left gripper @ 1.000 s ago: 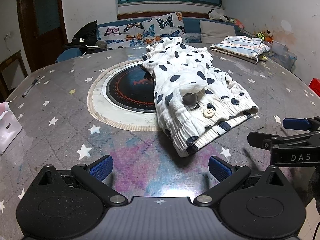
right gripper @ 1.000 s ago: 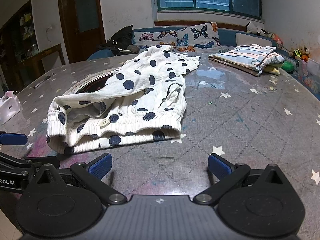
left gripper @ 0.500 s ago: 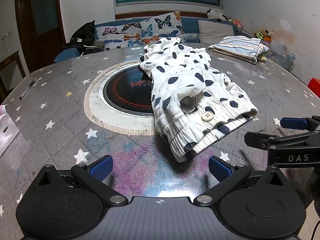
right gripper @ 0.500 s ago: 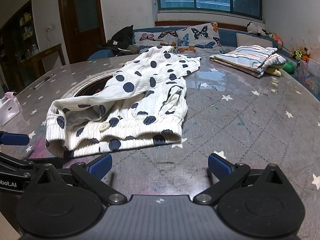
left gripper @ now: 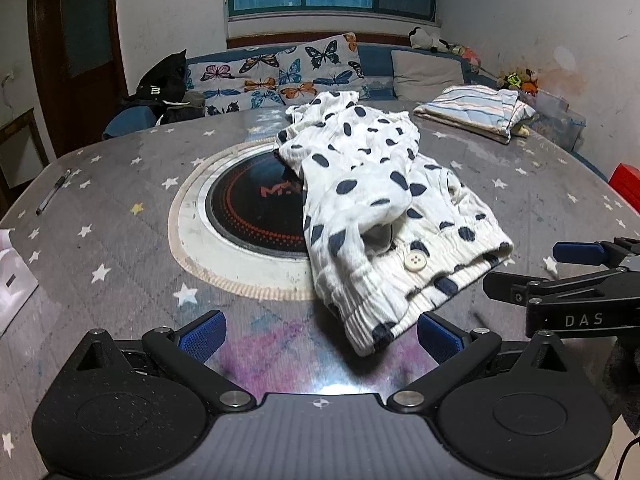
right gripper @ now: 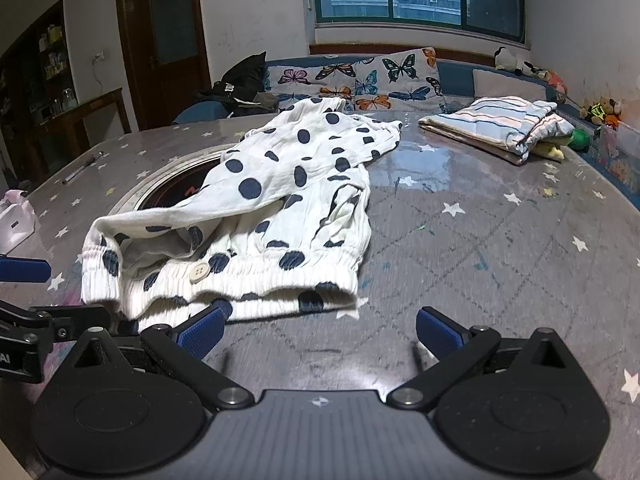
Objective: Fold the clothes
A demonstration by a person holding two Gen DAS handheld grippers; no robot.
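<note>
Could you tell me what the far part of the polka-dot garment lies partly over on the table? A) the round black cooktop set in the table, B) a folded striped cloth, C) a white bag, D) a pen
A: in the left wrist view the polka-dot garment covers the right side of the round black cooktop, while the folded striped cloth and pen lie apart from it.

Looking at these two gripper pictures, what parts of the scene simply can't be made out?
- Polka-dot garment: its underside and far end, hidden by its own bunched folds, in both views.
- Dark round inset in the table: its lettering, partly covered by the garment, left view.
- Striped folded cloth: what lies beneath it, right view.
- Pen: too small for detail.
</note>
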